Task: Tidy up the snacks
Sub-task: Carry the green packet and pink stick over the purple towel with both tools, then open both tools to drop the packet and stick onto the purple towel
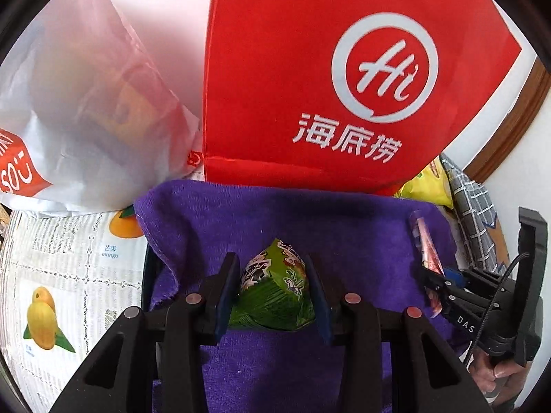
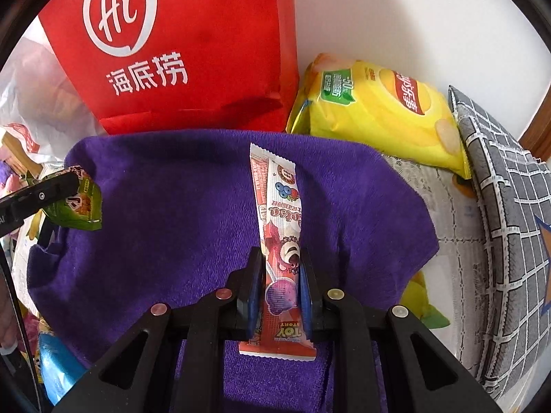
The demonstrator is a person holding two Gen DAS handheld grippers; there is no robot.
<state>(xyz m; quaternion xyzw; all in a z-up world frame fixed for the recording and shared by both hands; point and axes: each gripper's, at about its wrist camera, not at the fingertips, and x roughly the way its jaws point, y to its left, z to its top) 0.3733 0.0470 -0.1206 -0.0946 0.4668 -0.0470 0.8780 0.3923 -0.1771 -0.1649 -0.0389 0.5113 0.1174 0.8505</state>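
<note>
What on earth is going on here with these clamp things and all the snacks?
A person is sorting snacks with a handheld gripper in each hand. The left gripper has its jaws shut on a green snack packet, and the right gripper has its jaws shut on a long red-and-white stick packet. Both are held above a purple towel. Behind it stand a red bag and a yellow chip bag; neither snack has been put away yet.

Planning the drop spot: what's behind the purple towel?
Behind the purple towel stand a red bag and a yellow chip bag. What the towel covers is hidden.
</note>
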